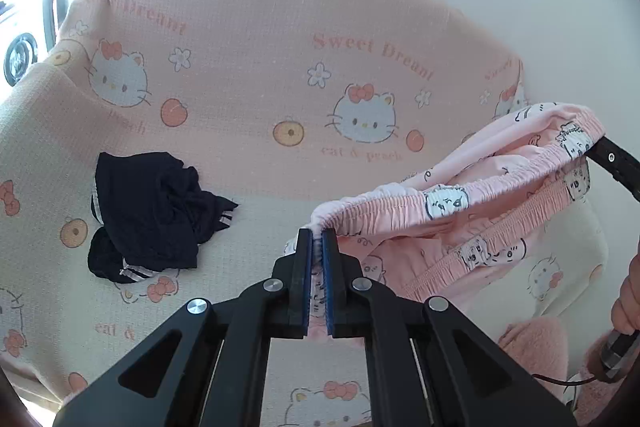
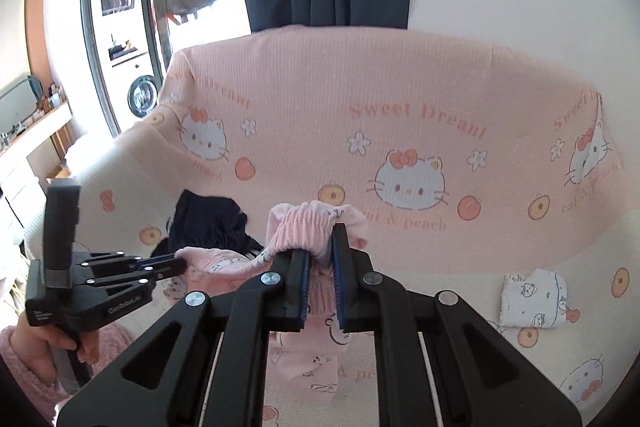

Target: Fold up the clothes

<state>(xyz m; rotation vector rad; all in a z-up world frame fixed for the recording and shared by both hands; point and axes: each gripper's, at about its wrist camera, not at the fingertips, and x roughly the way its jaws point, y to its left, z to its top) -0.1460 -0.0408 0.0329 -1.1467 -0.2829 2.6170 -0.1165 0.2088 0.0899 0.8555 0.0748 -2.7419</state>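
Both grippers, left [image 1: 317, 239] and right [image 2: 320, 247], have jaws clamped on the pink shorts' [image 1: 460, 203] waistband, stretched above the sofa [image 1: 248, 75].

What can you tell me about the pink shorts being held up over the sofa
The pink shorts look like soft cotton printed with small white cartoon animals, with a gathered elastic waistband. They hang in the air above the sofa cover, waistband stretched sideways. The left gripper has its jaws shut on one end of the waistband; the right gripper pinches the other end. The legs droop below the band, bunched and unfolded.
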